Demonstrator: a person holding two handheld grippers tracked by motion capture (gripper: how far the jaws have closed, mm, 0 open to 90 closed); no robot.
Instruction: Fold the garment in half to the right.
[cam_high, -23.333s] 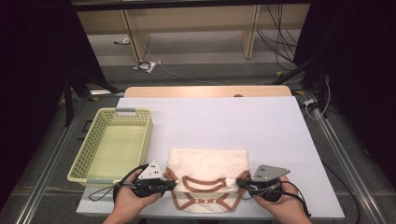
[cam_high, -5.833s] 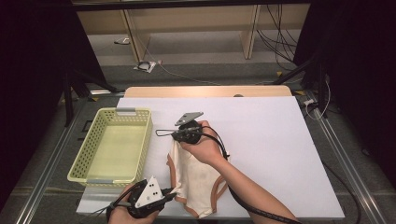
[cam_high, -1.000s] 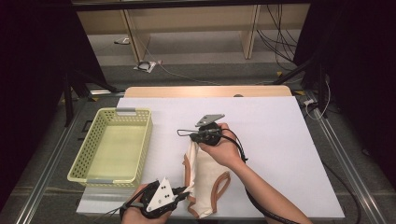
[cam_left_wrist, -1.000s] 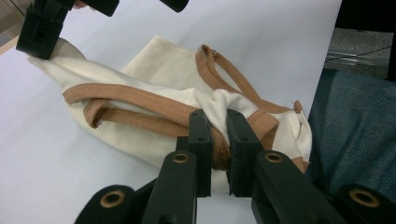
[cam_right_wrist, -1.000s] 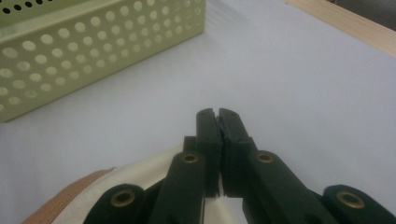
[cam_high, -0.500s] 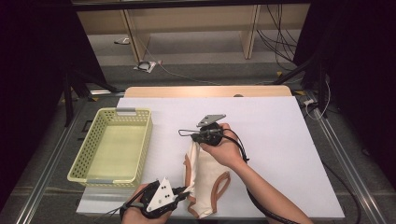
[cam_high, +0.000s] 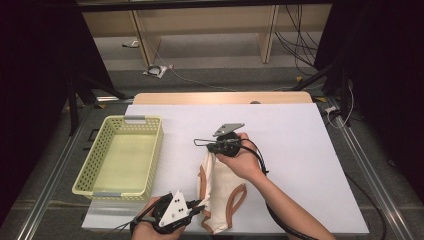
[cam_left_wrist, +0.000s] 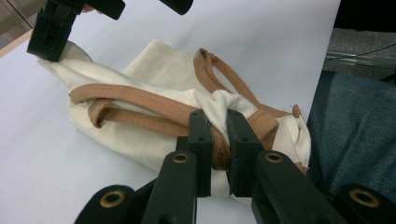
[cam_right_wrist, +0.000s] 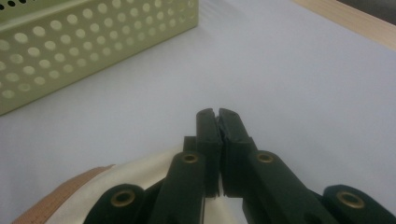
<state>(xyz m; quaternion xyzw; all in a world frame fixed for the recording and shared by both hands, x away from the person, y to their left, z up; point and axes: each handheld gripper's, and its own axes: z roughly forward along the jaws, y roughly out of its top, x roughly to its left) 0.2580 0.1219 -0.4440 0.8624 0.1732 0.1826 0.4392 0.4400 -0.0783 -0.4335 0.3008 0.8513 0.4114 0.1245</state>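
From the high view, a cream cloth bag (cam_high: 218, 187) with brown straps lies lengthwise on the white table (cam_high: 300, 150), stretched between two hand-held grippers. The left gripper (cam_high: 196, 208), at the near edge, pinches the bag's near end; the right gripper (cam_high: 212, 149), farther out, bears down on the bag's far end, its cable trailing back along the person's forearm. A pale green perforated basket (cam_high: 121, 155) stands well off to the left of both tools, apart from the bag.

In the left gripper view, the two black jaws are clamped on the bag's (cam_left_wrist: 154, 116) bunched rim, a fold of cream fabric and brown strap squeezed between them just ahead of the pads. The rest of the bag spreads away beyond the jaws, two strap loops lying across it. At the bag's far corner the right gripper (cam_left_wrist: 49, 39) presses onto the cloth. To the right of the jaws, blue fabric of the person's clothing (cam_left_wrist: 355, 135) shows past the table edge.

In the right gripper view, the jaws stand closed together, a thin edge of the cream bag (cam_right_wrist: 140, 186) caught low between them; bag cloth and a bit of brown strap lie beneath and to the left. The basket (cam_right_wrist: 88, 42) sits ahead and to the left, bare table between.
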